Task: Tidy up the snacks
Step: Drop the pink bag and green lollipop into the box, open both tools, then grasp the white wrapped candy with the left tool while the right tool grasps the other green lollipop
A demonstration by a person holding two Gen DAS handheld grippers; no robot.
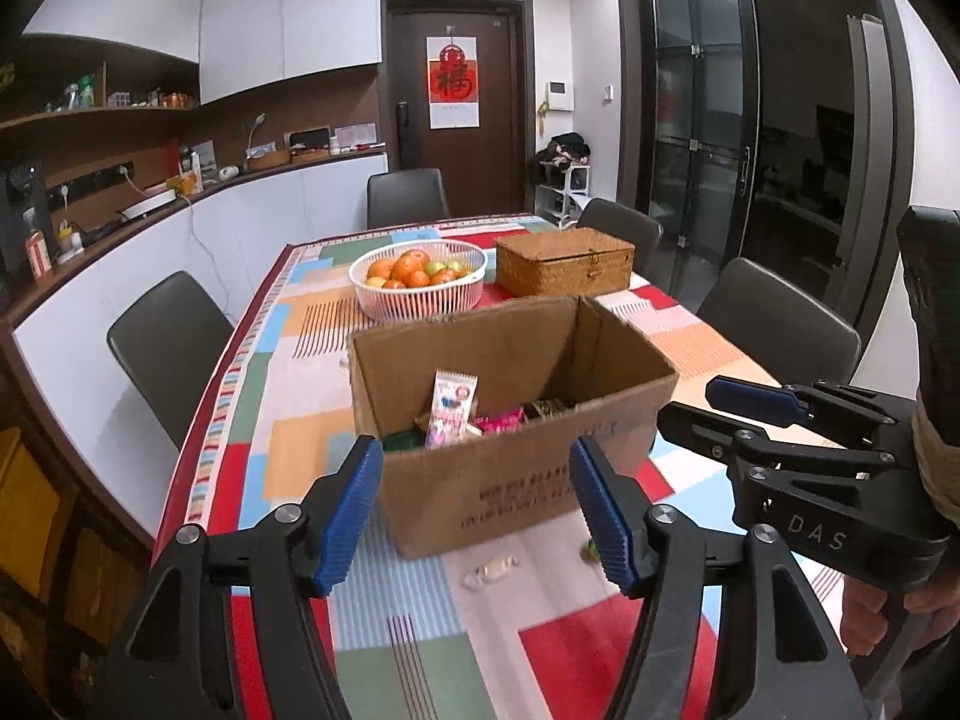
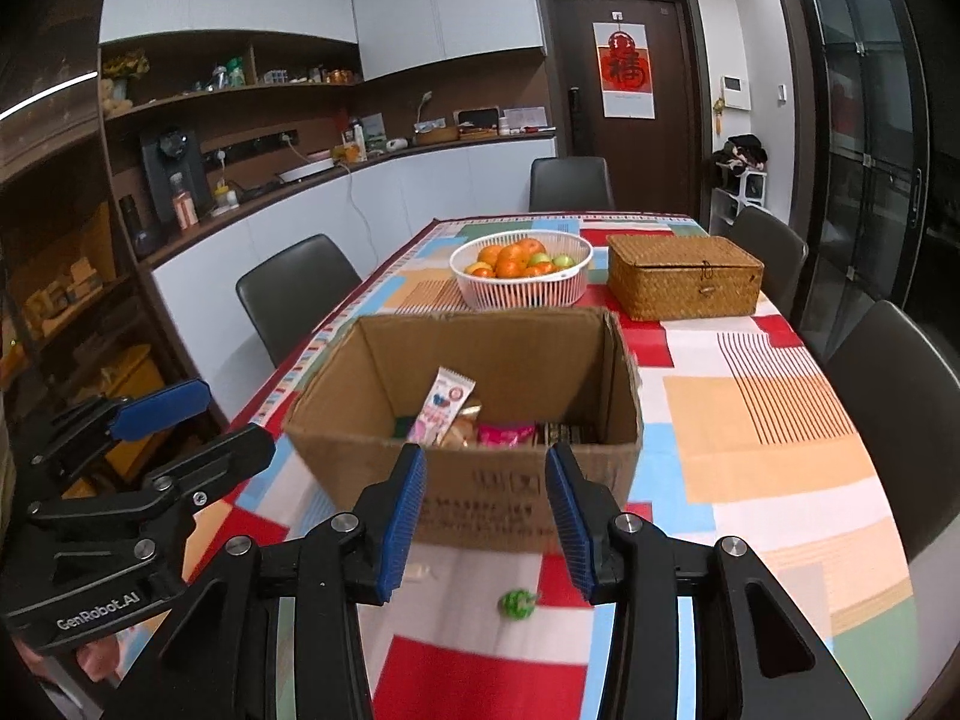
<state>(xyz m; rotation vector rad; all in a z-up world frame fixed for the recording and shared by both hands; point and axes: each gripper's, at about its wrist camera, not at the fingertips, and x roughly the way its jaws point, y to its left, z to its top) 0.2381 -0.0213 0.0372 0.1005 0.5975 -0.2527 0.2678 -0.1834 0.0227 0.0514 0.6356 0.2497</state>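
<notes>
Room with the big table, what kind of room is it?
Most likely a home dining room beside a kitchen counter. A table under a colourful cloth has chairs around it, a fruit basket sits on it, and a counter with cupboards runs along the wall.

My left hand-held gripper (image 1: 477, 507) and right hand-held gripper (image 2: 486, 525): black, blue ribbed pads. Box (image 2: 480, 498) plain brown card, dark print. Bench (image 2: 774, 420) cloth patchwork: red, orange, light blue, green, white, striped blocks. Basket (image 2: 521, 291) white, orange and green fruit. Green candy (image 2: 516, 604). Pink-white packet (image 1: 451, 411).
</notes>
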